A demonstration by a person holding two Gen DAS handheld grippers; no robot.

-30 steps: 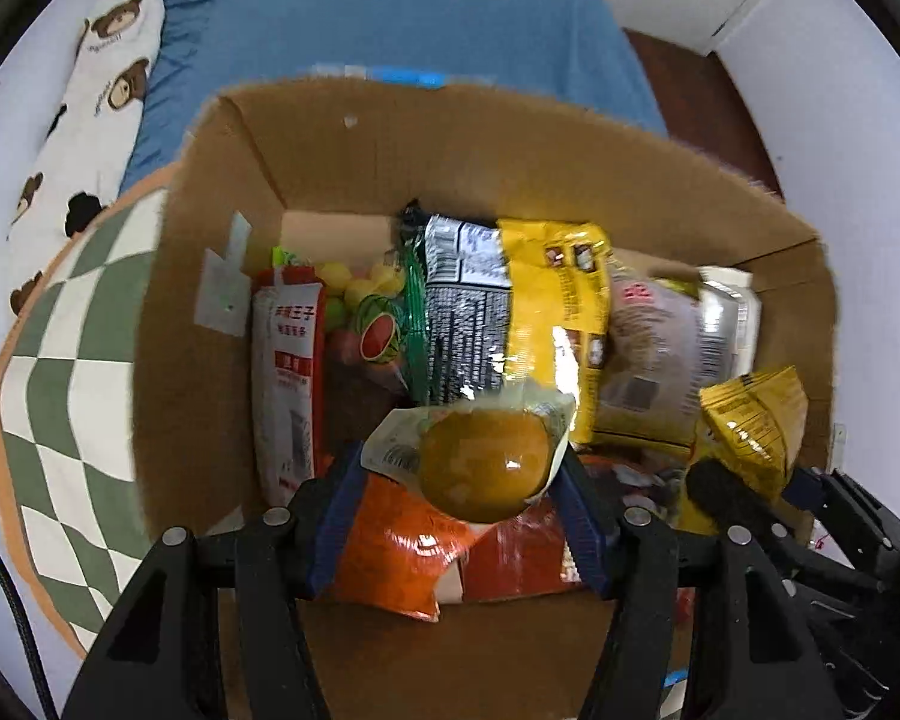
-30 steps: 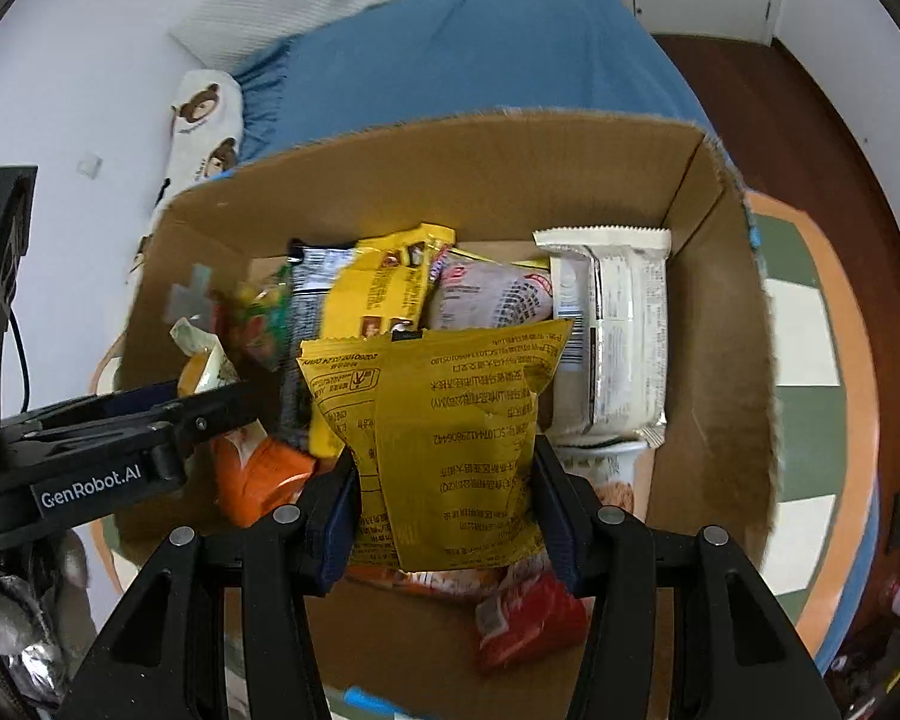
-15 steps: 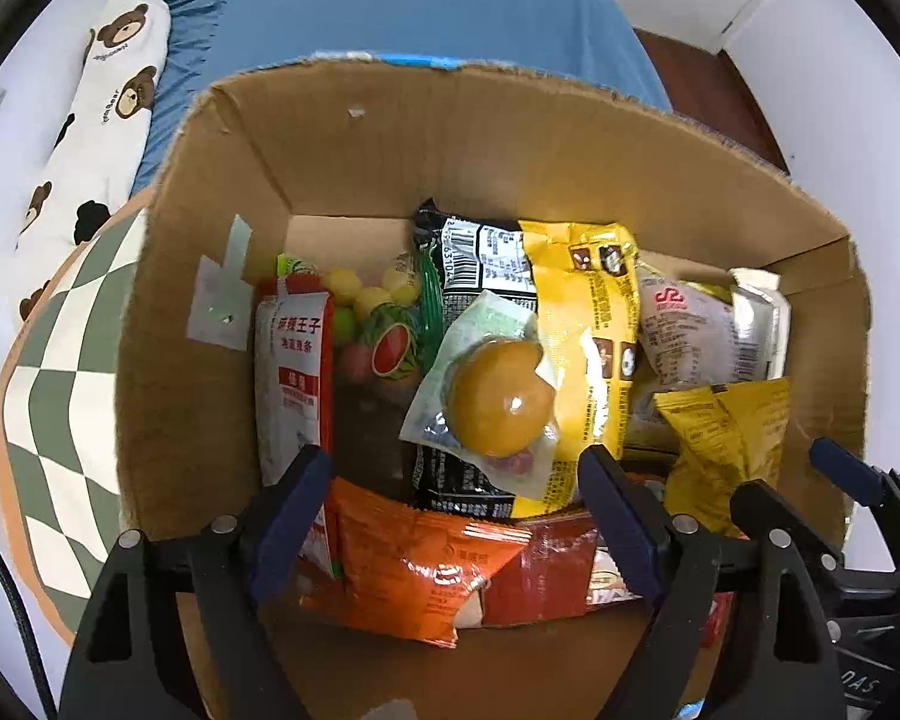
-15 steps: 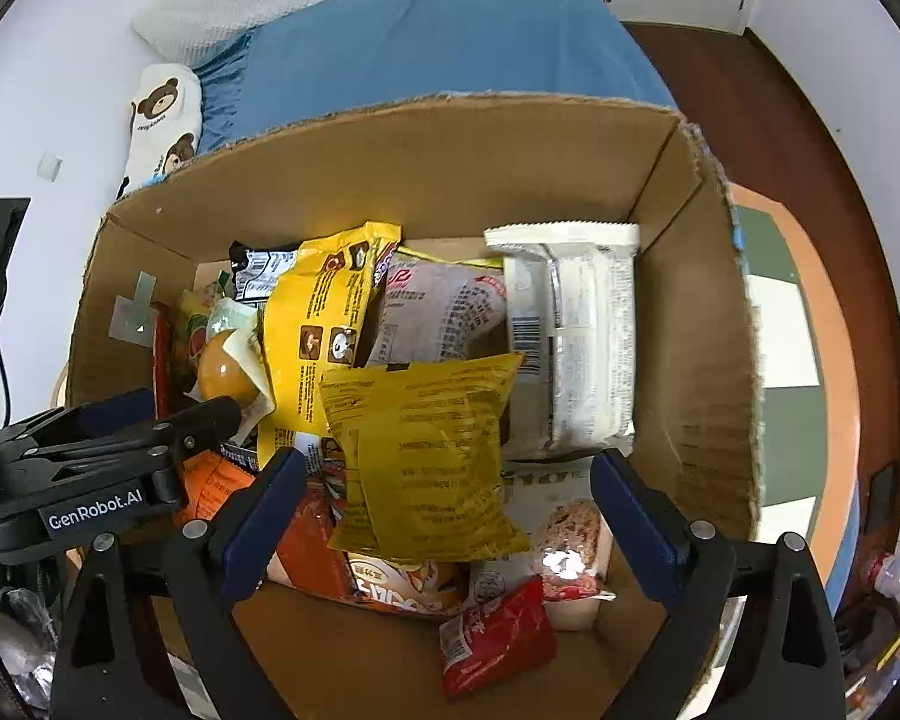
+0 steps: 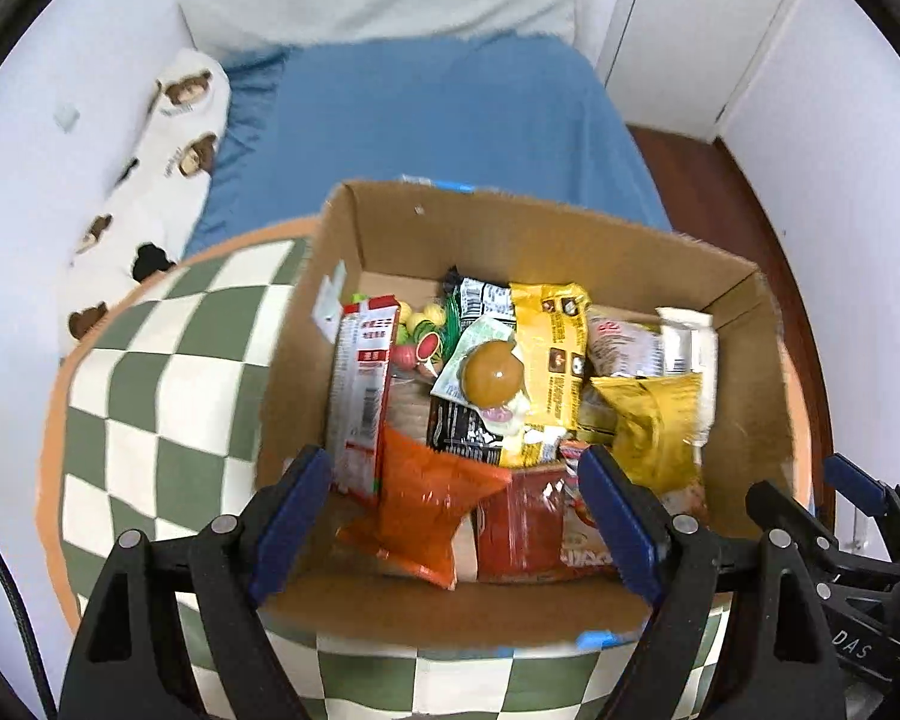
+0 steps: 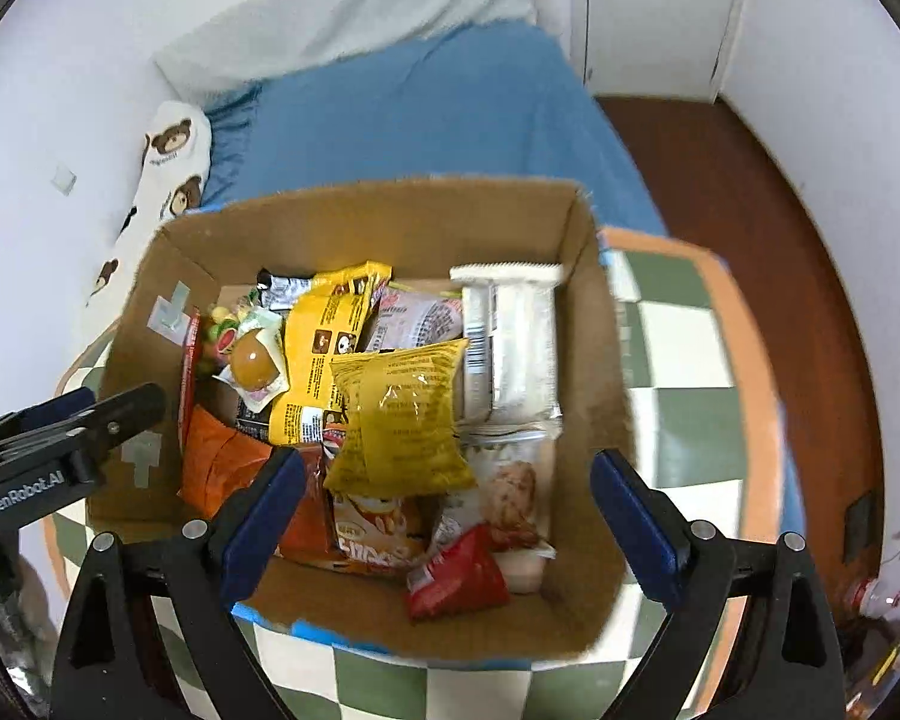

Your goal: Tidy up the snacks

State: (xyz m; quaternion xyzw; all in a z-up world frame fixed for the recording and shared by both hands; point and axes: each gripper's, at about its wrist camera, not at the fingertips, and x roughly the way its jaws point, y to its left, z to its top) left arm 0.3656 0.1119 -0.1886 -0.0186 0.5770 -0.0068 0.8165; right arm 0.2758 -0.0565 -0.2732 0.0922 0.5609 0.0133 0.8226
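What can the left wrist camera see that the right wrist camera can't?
Only the left view shows the right gripper at its lower right. Only the right view shows the red packet near the box's front, and the left gripper at its left edge. Both show the box, the round orange snack and the yellow bag, lying loose.

Packets at the bottom of the cardboard box point(image 5: 570, 246) are lying buried under others, their print blurring beyond reading.
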